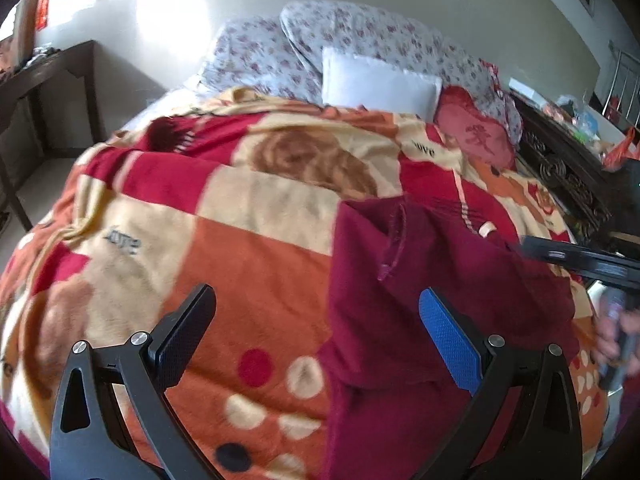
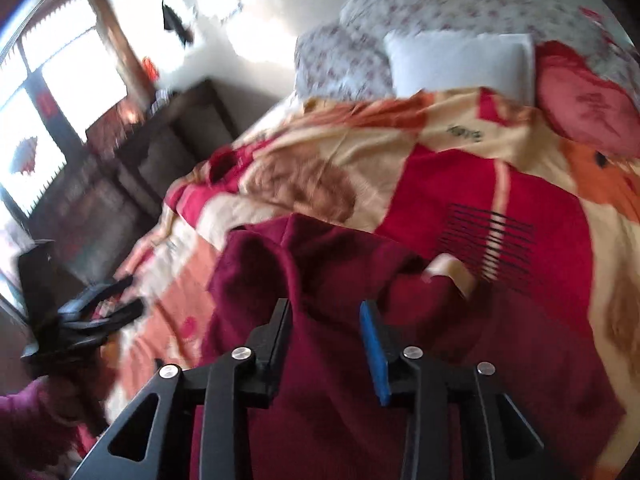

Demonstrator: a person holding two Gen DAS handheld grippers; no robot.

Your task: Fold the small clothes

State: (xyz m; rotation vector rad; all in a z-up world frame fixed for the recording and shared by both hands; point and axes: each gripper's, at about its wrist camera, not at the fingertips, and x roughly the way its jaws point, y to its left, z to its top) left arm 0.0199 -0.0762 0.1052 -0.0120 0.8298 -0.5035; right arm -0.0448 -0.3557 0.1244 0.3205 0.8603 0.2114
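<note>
A dark red garment [image 1: 420,320] lies partly folded on the patterned blanket [image 1: 248,248]; it also shows in the right wrist view [image 2: 328,360]. My left gripper [image 1: 316,296] is wide open and empty, hovering over the garment's left edge and the blanket. My right gripper [image 2: 326,306] is open with a narrower gap, just above the garment's middle, holding nothing. The right gripper shows in the left wrist view [image 1: 580,260] at the garment's right side, and the left gripper shows blurred in the right wrist view [image 2: 100,312] at the left.
A white pillow [image 1: 380,84], floral bedding [image 1: 280,52] and a red cushion [image 1: 476,132] lie at the bed's head. A dark table [image 1: 48,76] stands left of the bed. A dark carved bed frame [image 1: 568,168] with clutter runs along the right.
</note>
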